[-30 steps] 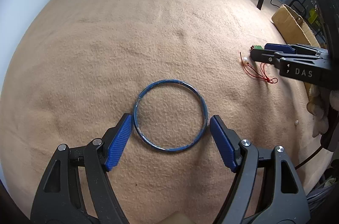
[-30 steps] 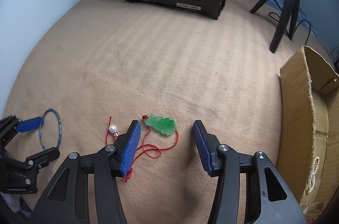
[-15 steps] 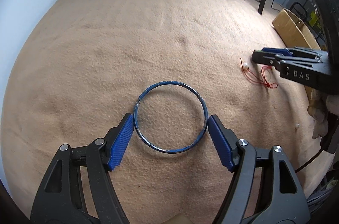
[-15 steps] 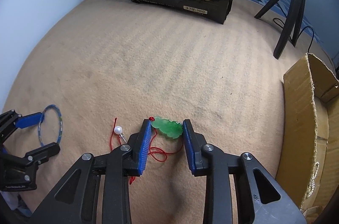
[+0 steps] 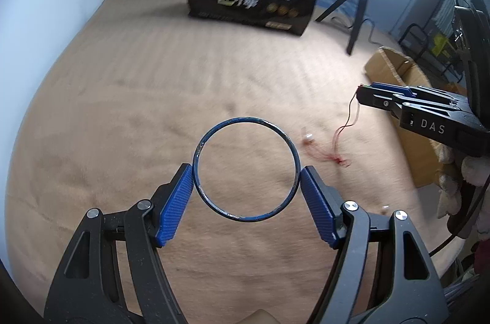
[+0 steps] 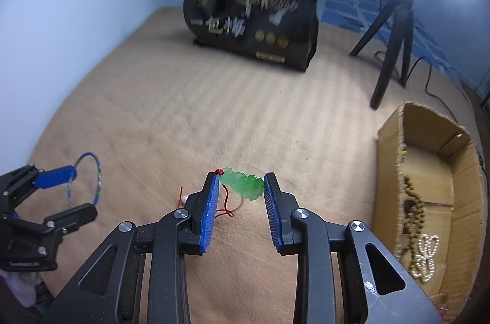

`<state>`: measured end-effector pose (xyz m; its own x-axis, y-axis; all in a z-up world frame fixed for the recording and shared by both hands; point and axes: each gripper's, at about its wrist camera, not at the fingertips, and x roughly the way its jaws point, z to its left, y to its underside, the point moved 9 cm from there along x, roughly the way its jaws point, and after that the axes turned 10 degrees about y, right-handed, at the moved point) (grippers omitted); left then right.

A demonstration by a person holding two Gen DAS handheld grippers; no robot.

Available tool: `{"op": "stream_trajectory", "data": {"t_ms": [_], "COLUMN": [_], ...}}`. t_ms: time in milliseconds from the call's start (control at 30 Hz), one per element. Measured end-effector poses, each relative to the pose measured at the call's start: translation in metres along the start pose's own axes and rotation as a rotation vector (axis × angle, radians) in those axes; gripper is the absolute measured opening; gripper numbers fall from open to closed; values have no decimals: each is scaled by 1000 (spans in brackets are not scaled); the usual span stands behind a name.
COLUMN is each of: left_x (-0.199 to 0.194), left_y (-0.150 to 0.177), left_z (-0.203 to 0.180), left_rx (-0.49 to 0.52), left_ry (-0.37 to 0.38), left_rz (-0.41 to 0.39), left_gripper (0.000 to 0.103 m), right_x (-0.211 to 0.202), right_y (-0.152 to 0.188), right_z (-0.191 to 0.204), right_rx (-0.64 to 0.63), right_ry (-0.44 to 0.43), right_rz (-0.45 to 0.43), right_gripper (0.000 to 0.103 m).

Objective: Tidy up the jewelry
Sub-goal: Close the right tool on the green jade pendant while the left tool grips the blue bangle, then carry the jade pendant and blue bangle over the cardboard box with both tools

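Step in hand, as judged: both pieces are gripped and raised above the bed (image 6: 171,97), ahead of transfer. The blue bangle (image 5: 245,169) is clamped across its width by the left gripper (image 5: 245,186), its rim touching both jaws. The green pendant (image 6: 243,183) is pinched at the jaw tips of the right gripper (image 6: 242,186); its red cord (image 5: 344,134) hangs down to the blanket. The cardboard box (image 6: 435,170) at the bed's right edge already holds beads. Next, a carry over its rim and a release inside are called for, the trailing cord minded.

Wide tan blanket (image 6: 214,97) lies open ahead; black bag (image 6: 251,17) and tripod (image 6: 395,39) block the back, cardboard box (image 6: 428,189) flanks the right.
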<state>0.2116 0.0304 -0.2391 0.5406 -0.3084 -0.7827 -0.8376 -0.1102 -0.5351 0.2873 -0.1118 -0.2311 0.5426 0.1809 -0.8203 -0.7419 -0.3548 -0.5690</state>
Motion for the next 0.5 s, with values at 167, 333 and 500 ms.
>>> {"op": "stream_trajectory", "data": {"t_ms": [167, 333, 500], "left_x": [-8, -12, -14], "left_y": [-10, -19, -25], "left_z": [-24, -47, -71], "left_rx": [29, 48, 79], "left_ry": [34, 71, 103], "left_rz": [-30, -45, -50], "left_gripper": [74, 73, 74], "right_x": [-24, -48, -74], "right_y": [-5, -17, -26], "right_z": [-14, -34, -60], "right_rx": [55, 98, 134], "right_ry": [-15, -8, 18], "right_rz": [-45, -98, -153], "right_gripper": [28, 28, 28]}}
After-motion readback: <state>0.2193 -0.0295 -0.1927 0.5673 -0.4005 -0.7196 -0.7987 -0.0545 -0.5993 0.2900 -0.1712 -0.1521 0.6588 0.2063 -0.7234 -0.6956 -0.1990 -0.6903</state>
